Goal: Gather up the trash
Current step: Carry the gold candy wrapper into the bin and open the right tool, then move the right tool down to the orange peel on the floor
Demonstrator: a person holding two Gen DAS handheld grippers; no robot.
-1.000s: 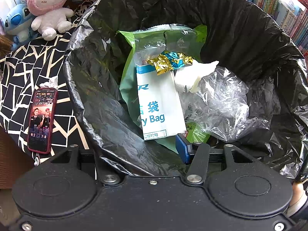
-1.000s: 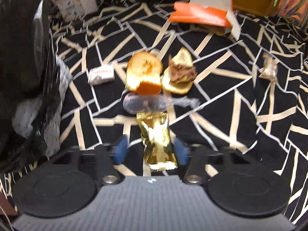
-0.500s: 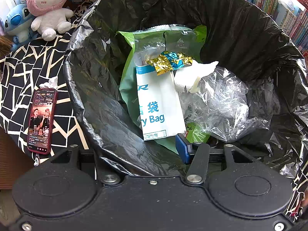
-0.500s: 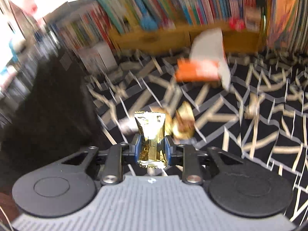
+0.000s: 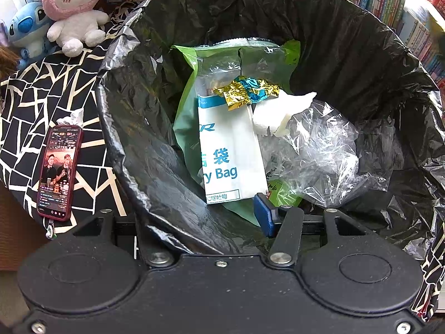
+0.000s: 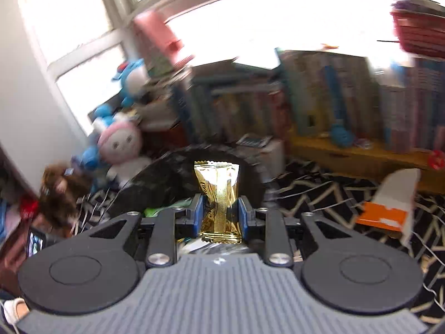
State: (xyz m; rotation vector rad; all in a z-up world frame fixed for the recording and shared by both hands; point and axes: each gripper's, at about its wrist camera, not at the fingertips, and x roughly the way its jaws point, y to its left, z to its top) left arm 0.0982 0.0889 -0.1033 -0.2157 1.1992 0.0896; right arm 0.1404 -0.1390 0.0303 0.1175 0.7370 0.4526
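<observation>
My left gripper straddles the near rim of the black trash bag and is shut on it. Only its blue right pad shows, inside the bag; the other finger is hidden behind the film. In the bag lie a white paper bag with blue print, a green pouch, gold-and-blue foil, a white tissue and crumpled clear plastic. My right gripper is shut on a gold snack wrapper, held upright in the air in front of the black bag.
A phone with a lit screen and a crumpled tissue lie on the black-and-cream patterned cloth left of the bag. Plush toys sit behind. An orange-and-white box lies on the cloth at right, before a bookshelf.
The right gripper closed on the gold wrapper, lifted it off the patterned cloth and swung left towards the black bag. The left gripper and the bag stayed still.
</observation>
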